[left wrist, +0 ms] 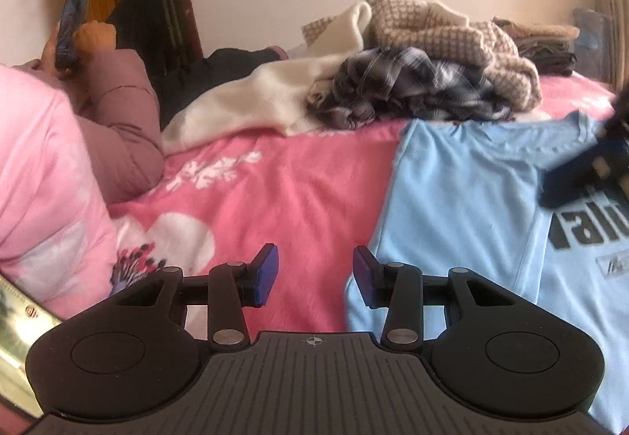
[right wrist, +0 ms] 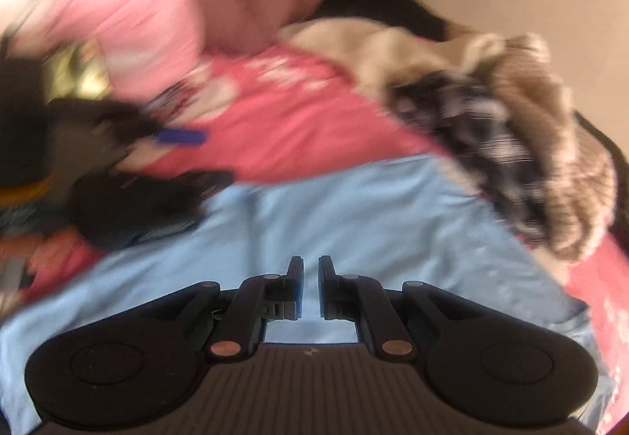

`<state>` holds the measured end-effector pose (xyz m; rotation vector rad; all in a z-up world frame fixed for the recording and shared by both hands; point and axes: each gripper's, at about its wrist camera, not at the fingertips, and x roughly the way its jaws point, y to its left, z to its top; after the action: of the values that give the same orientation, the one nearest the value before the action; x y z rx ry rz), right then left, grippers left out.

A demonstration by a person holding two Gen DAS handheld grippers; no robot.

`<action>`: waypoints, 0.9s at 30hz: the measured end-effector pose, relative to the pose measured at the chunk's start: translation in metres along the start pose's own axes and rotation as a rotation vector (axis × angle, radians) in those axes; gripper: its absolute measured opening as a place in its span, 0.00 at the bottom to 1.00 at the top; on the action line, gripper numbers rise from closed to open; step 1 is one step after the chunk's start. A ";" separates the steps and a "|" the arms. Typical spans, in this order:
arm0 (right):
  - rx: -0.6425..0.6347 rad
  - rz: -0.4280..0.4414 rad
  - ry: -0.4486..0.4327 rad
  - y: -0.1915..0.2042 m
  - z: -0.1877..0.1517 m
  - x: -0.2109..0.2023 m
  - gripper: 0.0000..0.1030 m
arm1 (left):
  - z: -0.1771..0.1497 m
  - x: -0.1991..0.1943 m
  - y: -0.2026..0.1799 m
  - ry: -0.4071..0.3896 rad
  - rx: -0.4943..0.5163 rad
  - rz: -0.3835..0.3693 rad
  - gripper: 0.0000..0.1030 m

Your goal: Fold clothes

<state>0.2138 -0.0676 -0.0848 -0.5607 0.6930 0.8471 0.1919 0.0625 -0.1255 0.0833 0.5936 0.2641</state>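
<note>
Nearest the cameras, the left tool (left wrist: pixel 316 273) is hovering with its jaws wide apart and empty over the pink bed cover (left wrist: pixel 298 191), just beside the left edge of the light blue T-shirt (left wrist: pixel 464 195). Over the shirt itself the right tool (right wrist: pixel 310 287) is hanging with only a narrow gap between its pads, gripping nothing — that view is blurring. With the shirt lying spread flat, print up, the spreading-or-folding step seems in hand; pinching an edge would come next. Farther back, a heap of unfolded clothes (left wrist: pixel 428 73) is waiting.
</note>
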 end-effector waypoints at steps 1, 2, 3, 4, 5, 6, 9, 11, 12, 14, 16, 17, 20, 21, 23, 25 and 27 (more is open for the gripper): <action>0.024 -0.020 -0.008 -0.011 0.006 0.004 0.09 | 0.003 0.003 0.000 0.005 -0.017 -0.013 0.40; 0.044 -0.032 -0.017 -0.022 0.012 0.009 0.14 | 0.007 0.007 0.000 0.015 -0.040 -0.035 0.40; 0.065 -0.043 -0.024 -0.034 0.019 0.016 0.17 | 0.009 0.011 0.000 0.025 -0.058 -0.059 0.40; 0.086 -0.053 -0.031 -0.046 0.027 0.023 0.20 | 0.009 0.017 -0.001 0.041 -0.066 -0.078 0.40; 0.107 -0.064 -0.038 -0.057 0.036 0.030 0.20 | 0.009 0.024 -0.003 0.059 -0.072 -0.098 0.40; 0.132 -0.071 -0.041 -0.069 0.045 0.037 0.20 | 0.009 0.030 -0.004 0.076 -0.079 -0.117 0.40; 0.189 -0.074 -0.029 -0.096 0.071 0.064 0.20 | 0.003 0.042 -0.006 0.121 -0.092 -0.140 0.40; 0.163 -0.053 0.024 -0.098 0.085 0.085 0.20 | 0.000 0.041 -0.006 0.114 -0.098 -0.150 0.38; 0.150 -0.043 0.050 -0.099 0.091 0.096 0.21 | -0.001 0.041 -0.007 0.112 -0.095 -0.158 0.36; 0.124 -0.021 0.103 -0.101 0.105 0.117 0.21 | -0.003 0.040 -0.008 0.108 -0.087 -0.171 0.32; 0.098 0.000 0.155 -0.103 0.118 0.139 0.21 | -0.004 0.039 -0.009 0.104 -0.080 -0.180 0.29; 0.084 0.010 0.181 -0.103 0.124 0.150 0.23 | -0.004 0.039 -0.010 0.101 -0.078 -0.180 0.28; 0.047 0.023 0.264 -0.101 0.135 0.177 0.32 | -0.006 0.038 -0.013 0.094 -0.066 -0.172 0.28; 0.046 0.016 0.297 -0.100 0.134 0.184 0.33 | -0.006 0.038 -0.014 0.090 -0.058 -0.167 0.28; 0.043 0.004 0.362 -0.098 0.131 0.197 0.32 | -0.007 0.038 -0.016 0.083 -0.043 -0.159 0.27; 0.036 -0.019 0.392 -0.098 0.128 0.203 0.24 | -0.008 0.037 -0.017 0.078 -0.036 -0.156 0.27; 0.051 -0.061 0.375 -0.102 0.127 0.199 0.05 | -0.008 0.037 -0.017 0.077 -0.033 -0.157 0.27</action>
<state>0.4321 0.0590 -0.1321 -0.6995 1.0304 0.6706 0.2203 0.0562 -0.1548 -0.0052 0.6683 0.1254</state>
